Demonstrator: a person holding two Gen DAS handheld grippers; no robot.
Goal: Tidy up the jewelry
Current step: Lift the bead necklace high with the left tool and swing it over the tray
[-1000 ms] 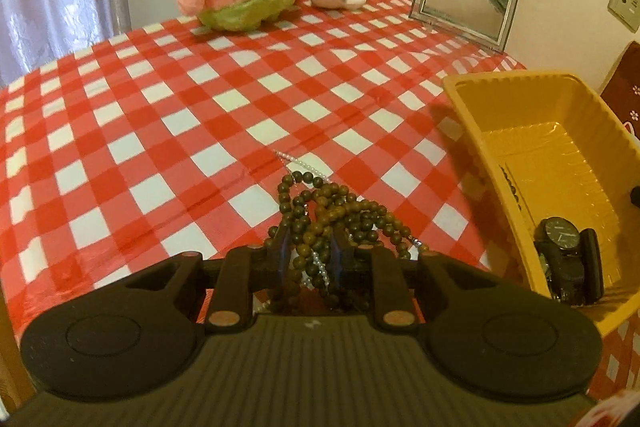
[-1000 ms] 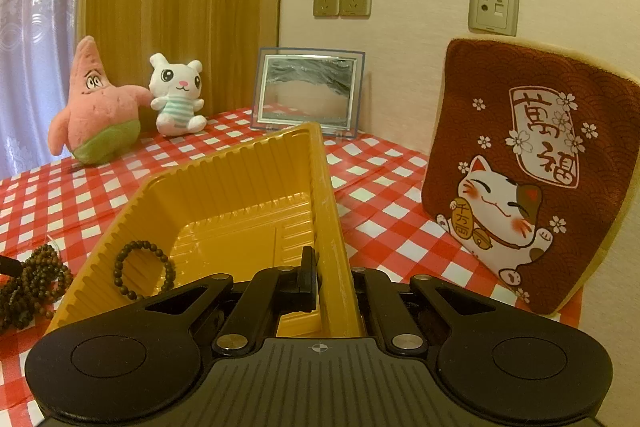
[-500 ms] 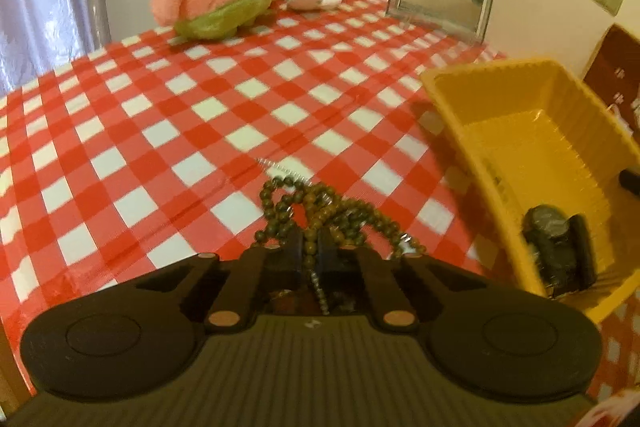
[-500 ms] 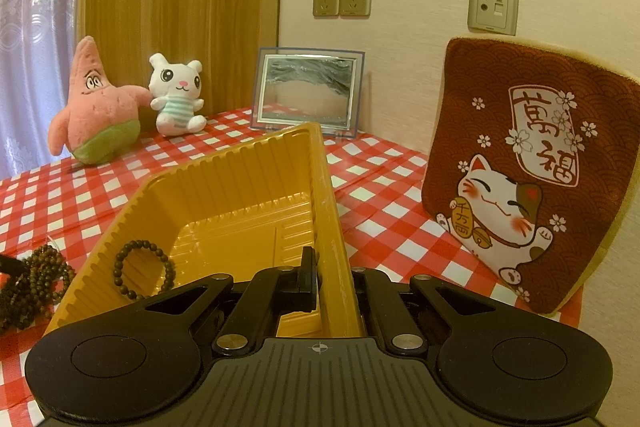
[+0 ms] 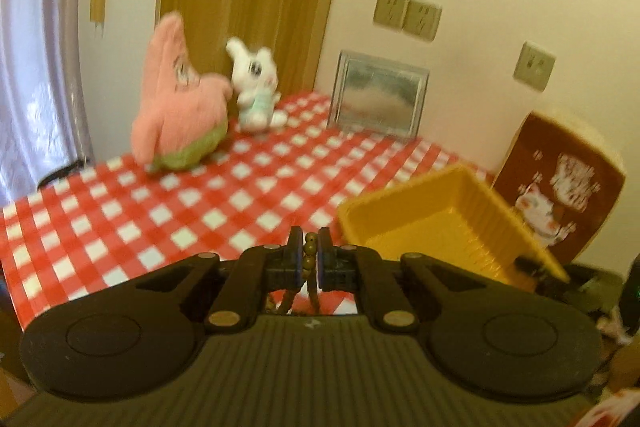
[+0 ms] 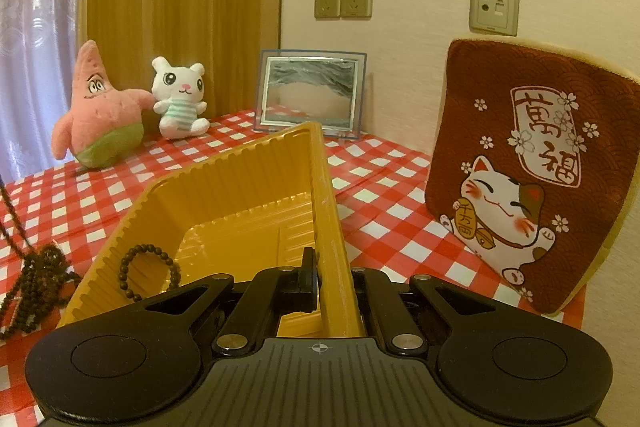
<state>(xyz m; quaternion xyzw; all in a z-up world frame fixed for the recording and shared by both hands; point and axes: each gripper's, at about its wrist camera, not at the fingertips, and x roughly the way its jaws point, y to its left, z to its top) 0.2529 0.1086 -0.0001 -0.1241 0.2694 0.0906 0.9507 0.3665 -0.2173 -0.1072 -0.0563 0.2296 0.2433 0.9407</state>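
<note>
The left gripper (image 5: pixel 308 247) is clenched on a strand of brown beads (image 5: pixel 309 254), which runs between its pads and hangs below them in loops. In the right wrist view the same beads (image 6: pixel 38 283) trail down from the left edge of the picture as a thin taut strand to a dark bundle that seems to rest on the checked cloth (image 6: pixel 384 195) just left of the tray (image 6: pixel 240 187); whether the bundle has fully left the cloth is hard to say at that edge. The right gripper (image 6: pixel 332 279) is clamped on the tray's near right wall, one finger inside and one outside. Inside the yellow tray a dark bracelet (image 6: pixel 148 273) leans against the left wall. The left wrist view is blurred; it shows the tray to the right of the held beads, well apart from them. At the back of the table stand a pink plush (image 6: pixel 98 111), a white plush (image 6: pixel 180 99) and a frame (image 6: pixel 310 93); a cat cushion (image 6: pixel 524 179) leans on the wall at right.
</note>
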